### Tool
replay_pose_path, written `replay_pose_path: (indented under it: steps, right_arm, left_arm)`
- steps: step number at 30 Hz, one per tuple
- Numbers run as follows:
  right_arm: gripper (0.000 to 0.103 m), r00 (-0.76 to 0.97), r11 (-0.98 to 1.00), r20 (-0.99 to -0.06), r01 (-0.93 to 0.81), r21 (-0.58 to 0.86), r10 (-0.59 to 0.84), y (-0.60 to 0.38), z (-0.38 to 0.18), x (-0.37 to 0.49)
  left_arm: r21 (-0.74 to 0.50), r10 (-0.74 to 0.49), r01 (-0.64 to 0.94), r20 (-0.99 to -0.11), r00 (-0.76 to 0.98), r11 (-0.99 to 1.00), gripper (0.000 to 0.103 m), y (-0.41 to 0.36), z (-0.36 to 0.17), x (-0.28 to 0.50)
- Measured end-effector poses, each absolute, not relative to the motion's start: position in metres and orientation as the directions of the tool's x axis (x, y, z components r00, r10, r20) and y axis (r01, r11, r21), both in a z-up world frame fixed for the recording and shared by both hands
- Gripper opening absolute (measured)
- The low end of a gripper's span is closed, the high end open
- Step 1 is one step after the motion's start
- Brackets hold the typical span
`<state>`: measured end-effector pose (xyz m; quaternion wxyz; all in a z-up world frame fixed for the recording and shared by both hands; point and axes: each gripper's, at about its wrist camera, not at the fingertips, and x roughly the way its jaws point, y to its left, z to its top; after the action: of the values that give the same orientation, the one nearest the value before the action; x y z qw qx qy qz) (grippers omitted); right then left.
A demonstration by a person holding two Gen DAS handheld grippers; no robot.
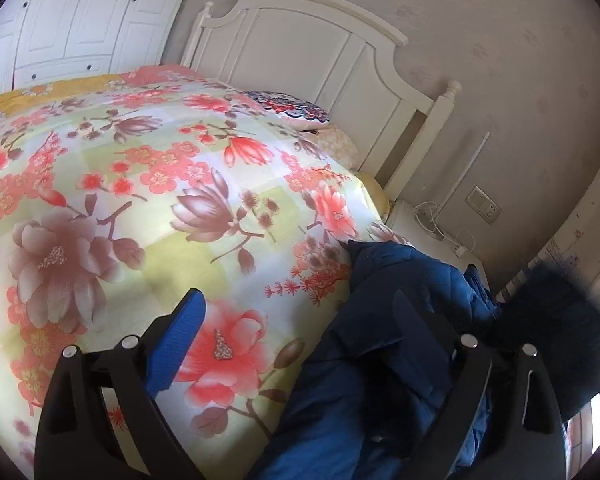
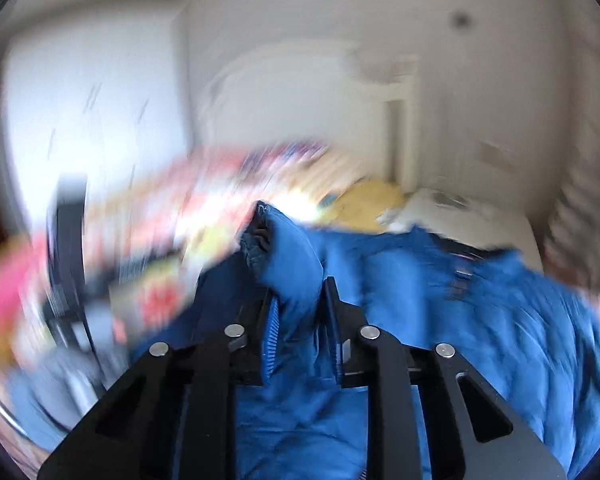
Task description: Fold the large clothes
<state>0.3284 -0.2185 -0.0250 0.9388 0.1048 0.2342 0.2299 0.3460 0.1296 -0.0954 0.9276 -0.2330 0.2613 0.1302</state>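
A blue padded jacket (image 1: 384,344) lies bunched at the right edge of the bed's floral quilt (image 1: 148,208). My left gripper (image 1: 296,308) is open above the quilt; its left finger (image 1: 180,340) is over the flowers and its right finger rests against the jacket. In the blurred right wrist view, my right gripper (image 2: 300,304) is shut on a fold of the blue jacket (image 2: 440,320), near a sleeve cuff (image 2: 260,236), and holds it raised.
A white headboard (image 1: 312,60) and a patterned pillow (image 1: 296,110) are at the far end. A white nightstand (image 1: 428,236) with cables stands right of the bed. White wardrobe doors (image 1: 80,16) are at the back left.
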Motion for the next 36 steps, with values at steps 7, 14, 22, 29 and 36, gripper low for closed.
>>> replay_pose_path:
  steps: [7, 14, 22, 29, 36]
  right_arm:
    - [0.044, 0.803, 0.765, -0.484, 0.055, 0.641, 0.348, -0.366, -0.077, 0.341]
    - [0.063, 0.739, 0.742, -0.541, 0.082, 0.665, 0.402, -0.354, -0.111, 0.357]
    - [0.023, 0.789, 0.782, -0.490, 0.020, 0.623, 0.370, -0.341, -0.085, 0.352]
    - [0.022, 0.827, 0.814, -0.453, -0.009, 0.581, 0.332, -0.367, -0.056, 0.308]
    - [0.022, 0.747, 0.814, -0.590, 0.114, 0.569, 0.308, -0.380, -0.116, 0.315]
  left_arm:
    - [-0.315, 0.035, -0.231, -0.521, 0.853, 0.921, 0.097, 0.103, -0.088, 0.350]
    - [-0.238, -0.024, -0.115, -0.511, 0.859, 0.964, 0.100, 0.075, -0.086, 0.354]
    - [-0.183, -0.042, -0.056, -0.494, 0.869, 0.981, 0.100, 0.059, -0.084, 0.353]
    - [-0.215, -0.036, -0.081, -0.490, 0.871, 0.973, 0.100, 0.067, -0.083, 0.354]
    - [-0.201, -0.035, -0.083, -0.523, 0.851, 0.976, 0.100, 0.065, -0.088, 0.359]
